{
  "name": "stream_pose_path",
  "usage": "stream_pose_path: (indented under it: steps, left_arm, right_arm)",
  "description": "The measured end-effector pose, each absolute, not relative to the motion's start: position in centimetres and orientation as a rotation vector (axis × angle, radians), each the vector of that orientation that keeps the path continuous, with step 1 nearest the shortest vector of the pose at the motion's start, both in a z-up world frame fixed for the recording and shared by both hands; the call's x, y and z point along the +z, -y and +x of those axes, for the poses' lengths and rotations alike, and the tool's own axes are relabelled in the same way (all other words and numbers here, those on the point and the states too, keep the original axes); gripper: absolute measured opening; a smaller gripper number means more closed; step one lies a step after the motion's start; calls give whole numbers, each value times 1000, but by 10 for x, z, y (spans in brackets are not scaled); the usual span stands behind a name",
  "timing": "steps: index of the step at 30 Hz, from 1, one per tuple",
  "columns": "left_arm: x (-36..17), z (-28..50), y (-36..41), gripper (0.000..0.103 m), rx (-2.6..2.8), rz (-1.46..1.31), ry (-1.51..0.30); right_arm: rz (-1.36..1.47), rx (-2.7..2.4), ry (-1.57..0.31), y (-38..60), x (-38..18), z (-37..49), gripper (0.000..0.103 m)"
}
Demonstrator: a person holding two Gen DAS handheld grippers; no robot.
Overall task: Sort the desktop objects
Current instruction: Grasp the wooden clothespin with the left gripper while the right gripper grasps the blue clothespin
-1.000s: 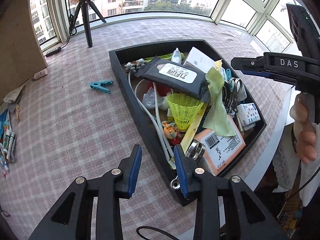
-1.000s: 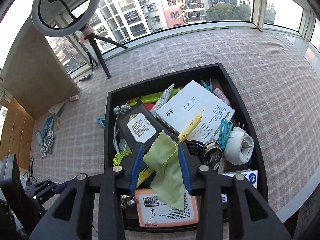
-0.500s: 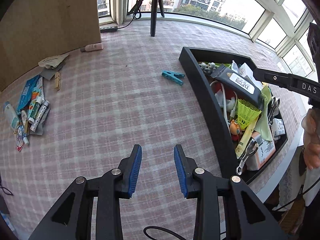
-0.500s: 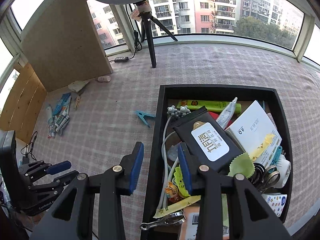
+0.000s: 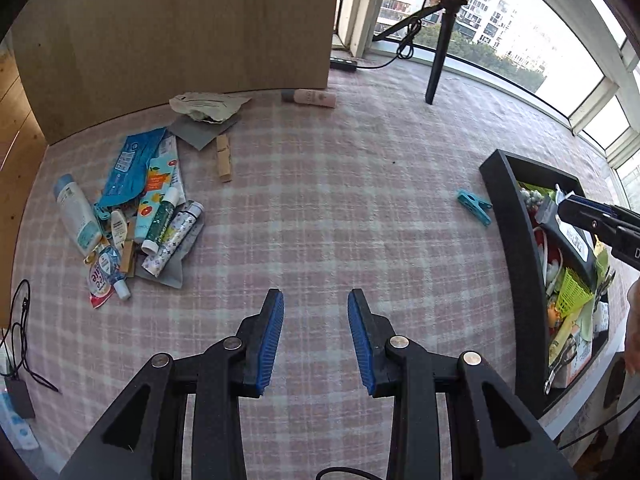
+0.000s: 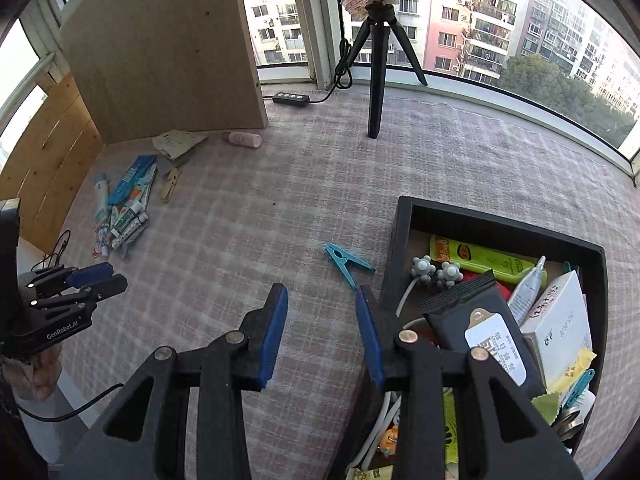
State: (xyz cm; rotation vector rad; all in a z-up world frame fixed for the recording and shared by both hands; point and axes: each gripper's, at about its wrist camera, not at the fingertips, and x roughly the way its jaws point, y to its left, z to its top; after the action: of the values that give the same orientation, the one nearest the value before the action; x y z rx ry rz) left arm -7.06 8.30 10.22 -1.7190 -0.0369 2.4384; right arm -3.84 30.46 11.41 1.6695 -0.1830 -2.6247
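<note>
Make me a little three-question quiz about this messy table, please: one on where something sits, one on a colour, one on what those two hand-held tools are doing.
1. Where does the lone clothes peg lie?
A. inside the black tray
B. on the checked cloth just outside the tray's wall
C. in the pile by the wooden board

2. What colour is that peg?
A. teal blue
B. red
C. white

3. How do the left tool and right tool stand?
A. both clamped on a wipes pack
B. one holds the peg
C. both open, nothing between the pads

Answers:
1 B: the peg rests on the cloth beside the black tray, apart from the pile of tubes and packets.
2 A: it shows teal blue in both views.
3 C: only bare cloth shows between each pair of blue pads.
</note>
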Motion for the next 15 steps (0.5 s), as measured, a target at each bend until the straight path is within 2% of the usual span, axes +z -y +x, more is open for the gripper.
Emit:
stream_pose_path:
  steps: [15]
  left_arm:
    - [65,-160,-42,32,2496,-1838,137]
  right_arm:
    - [1886,-2384,-99,-291,33,-118,35]
